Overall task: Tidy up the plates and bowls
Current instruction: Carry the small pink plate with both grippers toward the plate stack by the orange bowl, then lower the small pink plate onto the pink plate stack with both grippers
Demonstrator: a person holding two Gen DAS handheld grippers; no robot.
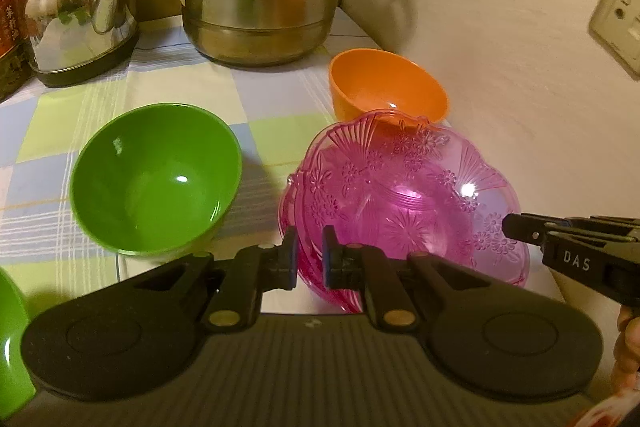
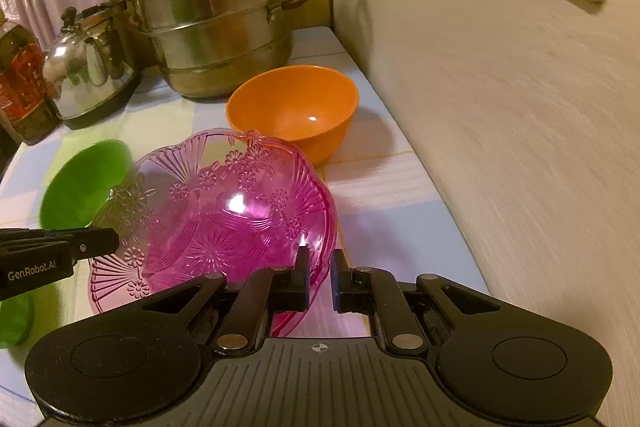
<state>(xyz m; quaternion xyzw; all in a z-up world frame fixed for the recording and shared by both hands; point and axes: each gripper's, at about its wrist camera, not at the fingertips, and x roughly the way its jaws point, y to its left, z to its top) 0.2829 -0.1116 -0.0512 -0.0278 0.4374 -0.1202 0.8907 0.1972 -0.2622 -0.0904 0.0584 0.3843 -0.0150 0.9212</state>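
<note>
Two grippers, we are clamping pink bowl (image 1: 400, 195) by opposite rim edges: left gripper (image 1: 310, 255), right gripper (image 2: 320, 275). Bowl hanging above table (image 2: 400, 187), near orange bowl (image 2: 294, 107). Thin, light, slippery plastic; we are judging rim best hold.

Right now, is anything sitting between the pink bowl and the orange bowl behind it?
Nothing visible. The pink bowl, gripped on its rim by the left gripper and the right gripper, has its far rim right against the orange bowl. The green bowl sits off to its left side.
</note>
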